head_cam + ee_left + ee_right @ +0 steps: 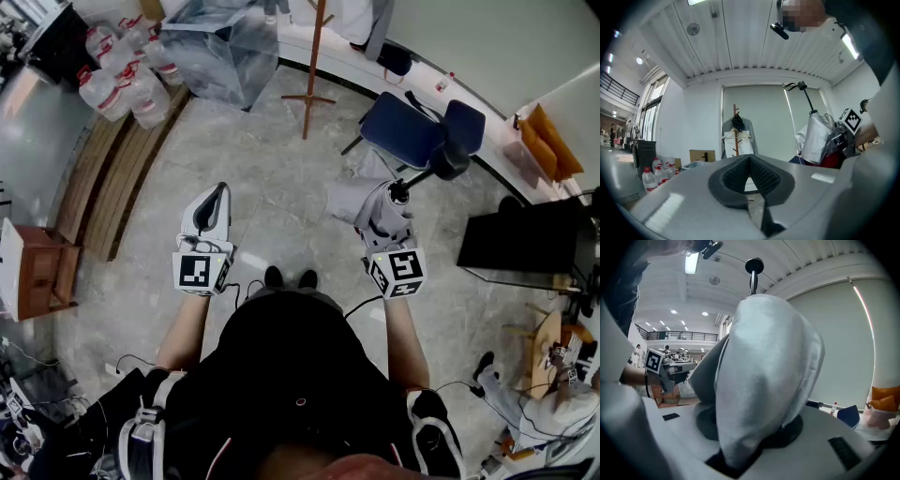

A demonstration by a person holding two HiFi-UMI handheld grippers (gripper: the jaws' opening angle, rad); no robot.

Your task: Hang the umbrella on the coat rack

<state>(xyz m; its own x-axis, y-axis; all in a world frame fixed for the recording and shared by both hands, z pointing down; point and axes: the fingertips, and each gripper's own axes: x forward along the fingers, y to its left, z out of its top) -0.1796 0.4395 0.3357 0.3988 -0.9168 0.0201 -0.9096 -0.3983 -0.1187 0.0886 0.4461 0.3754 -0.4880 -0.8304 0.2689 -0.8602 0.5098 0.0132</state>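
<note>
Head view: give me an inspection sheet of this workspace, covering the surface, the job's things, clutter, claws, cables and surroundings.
Surface: grey stone floor.
Job's things: folded grey umbrella, not yet hung; the wooden coat rack stands ahead near the wall, apart from it.
Clutter: water bottles, clear plastic bag, blue chair, wooden planks.
Claws: left claw shut and empty; right claw shut on the umbrella's fabric.
Cables: thin leads run from the claws toward the person; loose wires on the floor at lower left.
Surroundings: seated person at lower right.
</note>
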